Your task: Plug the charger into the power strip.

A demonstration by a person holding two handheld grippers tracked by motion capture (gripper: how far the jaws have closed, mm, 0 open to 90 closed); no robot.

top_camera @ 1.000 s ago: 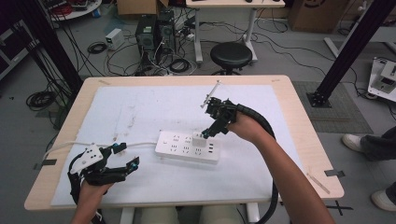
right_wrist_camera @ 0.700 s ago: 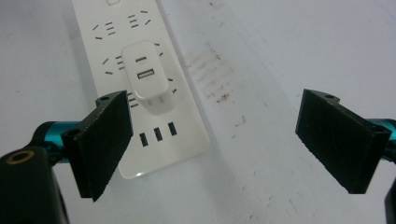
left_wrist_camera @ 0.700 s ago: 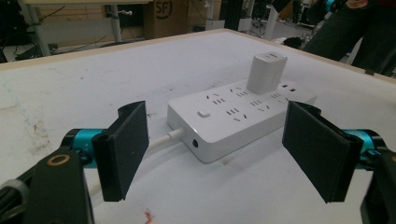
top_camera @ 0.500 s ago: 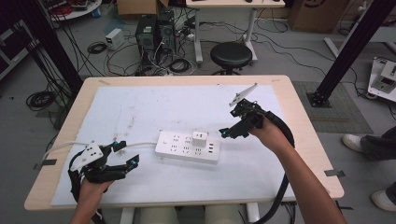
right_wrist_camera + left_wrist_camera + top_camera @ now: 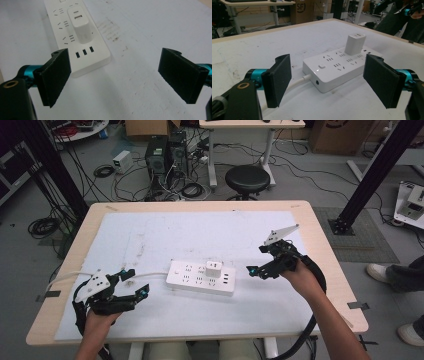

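Power strip (image 5: 201, 278) lies mid-mat, white charger (image 5: 214, 269) plugged upright in it. Right gripper (image 5: 256, 270) just right of strip, jaws just opened, wide, nothing between. Left gripper (image 5: 141, 292) sits left of strip near cord (image 5: 152, 275), jaws wide, empty too. Risk imo: strip is loose, so a bump from either claw slides it or tips charger crooked. Otherwise bare white mat (image 5: 300, 315) around, nothing blocking.
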